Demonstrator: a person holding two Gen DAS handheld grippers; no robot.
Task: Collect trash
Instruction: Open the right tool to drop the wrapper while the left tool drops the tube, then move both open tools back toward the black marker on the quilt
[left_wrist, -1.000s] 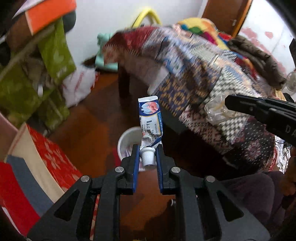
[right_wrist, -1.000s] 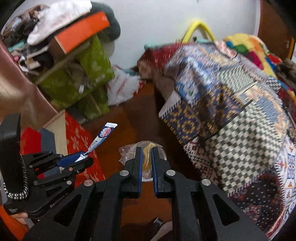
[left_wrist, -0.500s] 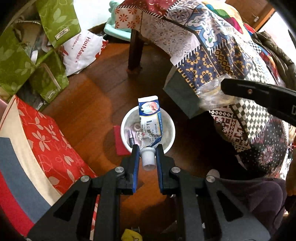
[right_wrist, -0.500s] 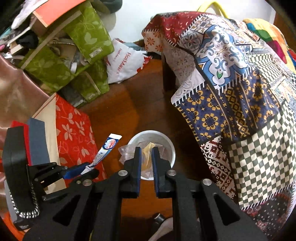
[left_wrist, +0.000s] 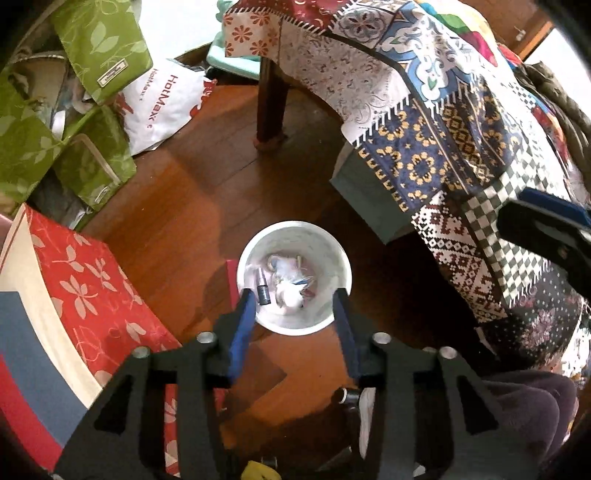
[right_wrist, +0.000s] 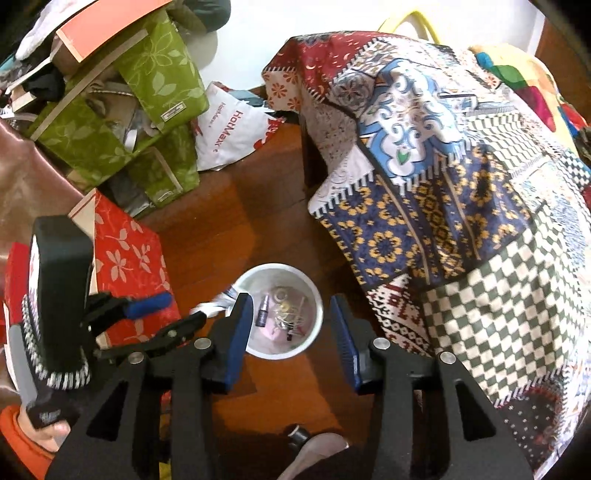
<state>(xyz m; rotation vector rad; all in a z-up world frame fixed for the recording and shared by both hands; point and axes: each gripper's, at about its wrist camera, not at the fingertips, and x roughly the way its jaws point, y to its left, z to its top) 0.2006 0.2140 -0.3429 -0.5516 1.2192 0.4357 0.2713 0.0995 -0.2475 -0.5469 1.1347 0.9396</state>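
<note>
A white round bin (left_wrist: 334, 254) stands on the wooden floor and holds mixed trash, including a small dark bottle (left_wrist: 263, 287) and white crumpled pieces. My left gripper (left_wrist: 294, 317) is open and empty just above the bin. My right gripper (right_wrist: 291, 325) is open and empty above the same bin (right_wrist: 314, 291). In the right wrist view a blurred white-and-blue tube (right_wrist: 218, 303) is at the bin's left rim, in mid fall. The left gripper also shows in the right wrist view (right_wrist: 166, 310), at the left.
A patchwork quilt (left_wrist: 461, 129) covers a table on the right, with a dark table leg (left_wrist: 271, 103) behind the bin. A red floral box (left_wrist: 74, 280) lies left. Green bags (right_wrist: 122, 110) and a white HotMax bag (right_wrist: 229, 129) are stacked at the back left.
Both grippers have opened over the bin. The tube has left my left gripper and the clear plastic wrapper has left my right gripper. Both views now look more steeply down.
</note>
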